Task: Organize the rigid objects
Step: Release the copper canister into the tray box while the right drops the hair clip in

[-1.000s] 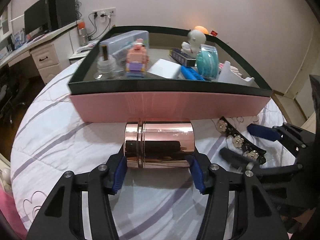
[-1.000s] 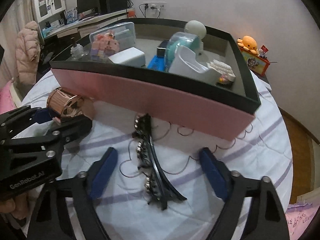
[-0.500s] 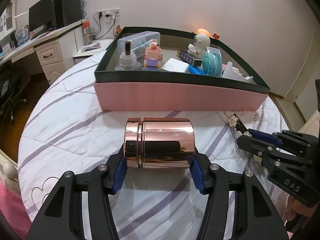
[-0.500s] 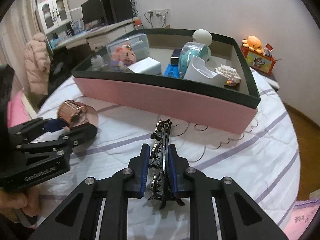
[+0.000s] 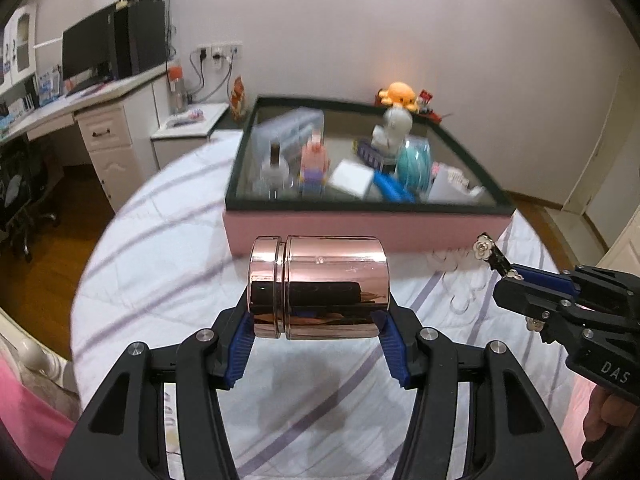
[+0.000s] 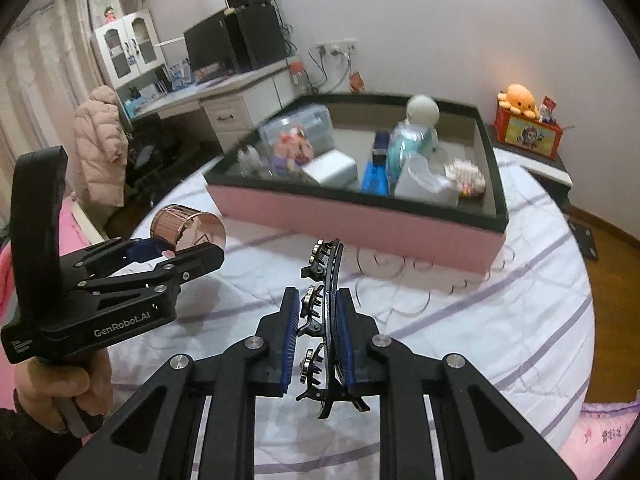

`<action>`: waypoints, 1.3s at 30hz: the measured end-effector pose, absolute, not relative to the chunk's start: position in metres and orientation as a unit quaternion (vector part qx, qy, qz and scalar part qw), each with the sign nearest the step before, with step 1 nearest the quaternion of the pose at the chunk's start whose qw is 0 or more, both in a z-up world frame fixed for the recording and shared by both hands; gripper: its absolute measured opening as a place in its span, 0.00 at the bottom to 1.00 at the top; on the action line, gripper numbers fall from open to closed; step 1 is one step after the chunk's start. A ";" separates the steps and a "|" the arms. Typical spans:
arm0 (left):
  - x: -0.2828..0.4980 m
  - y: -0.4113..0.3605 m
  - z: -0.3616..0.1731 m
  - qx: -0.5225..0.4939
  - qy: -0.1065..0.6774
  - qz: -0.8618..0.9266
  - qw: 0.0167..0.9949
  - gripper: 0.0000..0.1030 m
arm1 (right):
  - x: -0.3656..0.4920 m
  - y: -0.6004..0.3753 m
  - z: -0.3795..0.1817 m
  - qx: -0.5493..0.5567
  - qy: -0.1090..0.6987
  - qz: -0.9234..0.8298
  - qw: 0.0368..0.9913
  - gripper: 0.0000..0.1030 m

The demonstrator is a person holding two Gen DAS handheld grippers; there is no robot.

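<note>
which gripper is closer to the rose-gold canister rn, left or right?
Left. The left gripper is shut on the rose-gold canister, clamping its two ends. The right gripper is off to its right, apart from it, shut on the black hair clip.

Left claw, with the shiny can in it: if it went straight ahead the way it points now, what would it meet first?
Most likely the pink box. The left claw holds the copper can above the striped cloth, aimed at the box's near side; height is unclear, so it might pass over the dark rim.
</note>
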State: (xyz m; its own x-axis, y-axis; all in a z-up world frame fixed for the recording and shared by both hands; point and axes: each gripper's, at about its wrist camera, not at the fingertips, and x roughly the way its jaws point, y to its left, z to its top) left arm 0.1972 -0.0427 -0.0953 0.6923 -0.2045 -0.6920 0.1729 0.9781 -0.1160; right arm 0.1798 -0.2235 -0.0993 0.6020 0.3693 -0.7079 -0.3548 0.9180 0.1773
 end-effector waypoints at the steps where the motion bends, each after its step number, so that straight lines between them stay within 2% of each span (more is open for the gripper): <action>1: 0.198 -0.043 -0.090 -0.021 0.373 -0.104 0.922 0.54 | 0.181 -0.223 -0.093 0.006 0.392 0.202 0.897 0.18; 8: 0.221 -0.049 -0.046 -0.013 0.330 -0.106 0.938 0.54 | 0.206 -0.227 -0.055 0.011 0.355 0.195 0.914 0.18; 14: 0.260 -0.060 -0.030 -0.012 0.322 -0.103 0.941 0.54 | 0.245 -0.231 -0.035 0.024 0.338 0.180 0.923 0.18; 27: 0.337 -0.108 -0.076 0.024 0.389 -0.122 0.913 0.55 | 0.335 -0.244 -0.082 0.073 0.408 0.156 0.897 0.19; 28: 0.338 -0.111 -0.081 0.028 0.390 -0.118 0.913 0.56 | 0.338 -0.244 -0.086 0.076 0.412 0.155 0.894 0.19; 29: 0.338 -0.112 -0.084 0.029 0.390 -0.119 0.913 0.65 | 0.339 -0.244 -0.089 0.080 0.415 0.153 0.893 0.19; 31: 0.337 -0.112 -0.087 0.030 0.385 -0.113 0.915 0.76 | 0.340 -0.246 -0.094 0.089 0.418 0.150 0.892 0.20; 32: 0.334 -0.112 -0.086 0.034 0.378 -0.107 0.919 0.84 | 0.340 -0.248 -0.095 0.094 0.417 0.150 0.892 0.24; 33: 0.332 -0.110 -0.085 0.036 0.373 -0.103 0.921 0.87 | 0.339 -0.250 -0.095 0.098 0.416 0.150 0.891 0.34; 34: 0.330 -0.109 -0.084 0.036 0.369 -0.101 0.923 0.90 | 0.338 -0.251 -0.096 0.099 0.415 0.151 0.892 0.38; 36: 0.322 -0.104 -0.078 0.032 0.357 -0.099 0.928 0.93 | 0.333 -0.255 -0.095 0.106 0.410 0.150 0.893 0.62; 38: 0.313 -0.097 -0.071 0.026 0.347 -0.095 0.933 0.97 | 0.328 -0.260 -0.092 0.120 0.403 0.147 0.895 0.81; 39: 0.307 -0.093 -0.067 0.023 0.340 -0.091 0.936 0.98 | 0.326 -0.262 -0.092 0.123 0.401 0.145 0.896 0.81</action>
